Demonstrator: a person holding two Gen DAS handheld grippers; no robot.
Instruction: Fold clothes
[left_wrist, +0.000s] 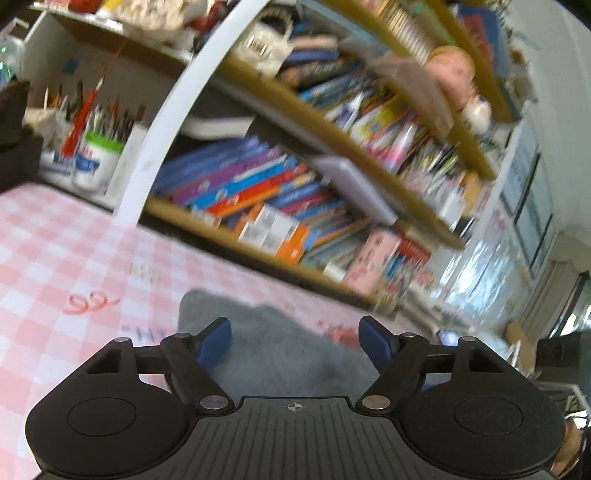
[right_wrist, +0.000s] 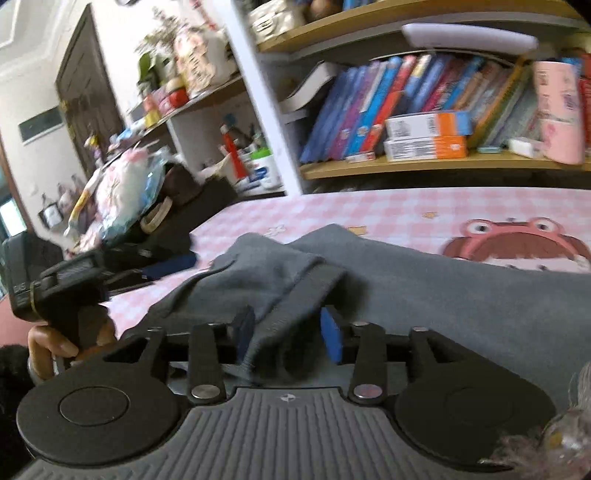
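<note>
A grey garment (right_wrist: 443, 295) lies spread on the pink checked table cover (right_wrist: 388, 210). Its near edge is folded over into a ribbed hem (right_wrist: 295, 306). My right gripper (right_wrist: 288, 336) stands open, with that folded hem between its blue pads. The cloth brushes the left pad, and the right pad (right_wrist: 330, 339) stands apart from it. In the left wrist view my left gripper (left_wrist: 295, 343) is open wide, low over a corner of the grey garment (left_wrist: 273, 339), with nothing pinched. The left gripper (right_wrist: 170, 266) also shows at the left of the right wrist view, held by a hand (right_wrist: 48, 343).
Behind the table stands a bookshelf (right_wrist: 424, 166) full of books, with boxes on its lowest board. Pen pots (left_wrist: 96, 158) and a heap of bags (right_wrist: 122, 195) sit at the table's far left. A cartoon print (right_wrist: 517, 243) marks the table cover.
</note>
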